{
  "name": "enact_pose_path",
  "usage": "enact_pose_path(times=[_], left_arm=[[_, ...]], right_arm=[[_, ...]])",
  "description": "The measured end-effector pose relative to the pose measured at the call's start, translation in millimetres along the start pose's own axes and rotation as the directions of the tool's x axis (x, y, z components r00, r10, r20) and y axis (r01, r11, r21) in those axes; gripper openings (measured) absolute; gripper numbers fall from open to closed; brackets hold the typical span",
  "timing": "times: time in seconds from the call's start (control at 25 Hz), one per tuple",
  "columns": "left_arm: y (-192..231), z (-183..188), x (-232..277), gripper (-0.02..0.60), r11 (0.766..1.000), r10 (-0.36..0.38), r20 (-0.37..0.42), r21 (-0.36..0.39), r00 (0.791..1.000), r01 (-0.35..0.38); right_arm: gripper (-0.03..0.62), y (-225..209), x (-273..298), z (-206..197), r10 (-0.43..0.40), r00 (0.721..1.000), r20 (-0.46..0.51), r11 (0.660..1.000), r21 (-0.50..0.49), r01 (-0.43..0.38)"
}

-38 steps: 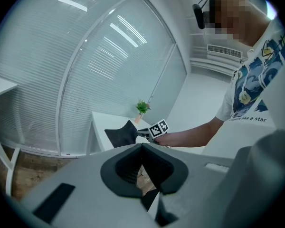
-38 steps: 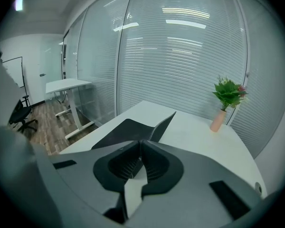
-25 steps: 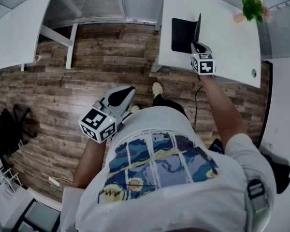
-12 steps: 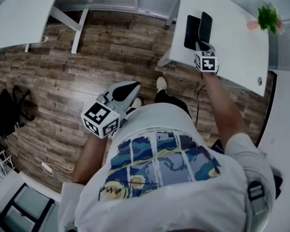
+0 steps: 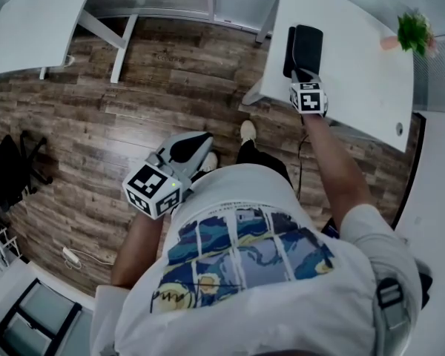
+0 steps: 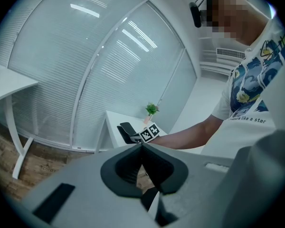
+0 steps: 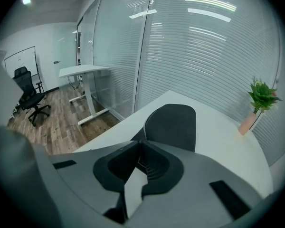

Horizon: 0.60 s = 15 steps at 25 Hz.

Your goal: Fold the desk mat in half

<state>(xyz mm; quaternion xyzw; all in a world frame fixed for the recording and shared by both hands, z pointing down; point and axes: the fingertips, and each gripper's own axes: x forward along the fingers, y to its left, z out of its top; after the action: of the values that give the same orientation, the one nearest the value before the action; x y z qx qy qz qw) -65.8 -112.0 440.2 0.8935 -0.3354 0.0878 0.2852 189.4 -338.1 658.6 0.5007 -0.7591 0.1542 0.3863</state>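
Observation:
The black desk mat (image 5: 305, 44) lies doubled over on the white desk (image 5: 356, 58), its upper layer curving down over the lower one (image 7: 173, 125). My right gripper (image 5: 302, 74) reaches over the desk's near edge, its jaws closed on the near edge of the mat's top layer (image 7: 141, 144). My left gripper (image 5: 199, 142) hangs beside the person's body above the wooden floor, away from the desk, shut with nothing between its fingers (image 6: 142, 148). In the left gripper view the mat (image 6: 127, 127) and the right gripper's marker cube (image 6: 150, 132) show far off.
A small green plant in a pink pot (image 5: 411, 30) stands at the desk's far right corner. A second white desk (image 5: 37, 21) is at the upper left and a black office chair (image 5: 15, 173) at the left. Glass walls with blinds run behind the desks.
The right gripper has carried the mat's raised half over and down, from standing upright to lying on the other half. The left gripper stays near the body.

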Motion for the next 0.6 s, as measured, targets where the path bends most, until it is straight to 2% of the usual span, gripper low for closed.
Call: enact_pose_path(times=[0.6], left_arm=[[1, -6, -11, 0.002, 0.999, 0.033, -0.020, -0.010, 0.999, -0.033]], right_arm=[[0.035, 21, 16, 6, 0.047, 0.999, 0.021, 0.999, 0.022, -0.047]])
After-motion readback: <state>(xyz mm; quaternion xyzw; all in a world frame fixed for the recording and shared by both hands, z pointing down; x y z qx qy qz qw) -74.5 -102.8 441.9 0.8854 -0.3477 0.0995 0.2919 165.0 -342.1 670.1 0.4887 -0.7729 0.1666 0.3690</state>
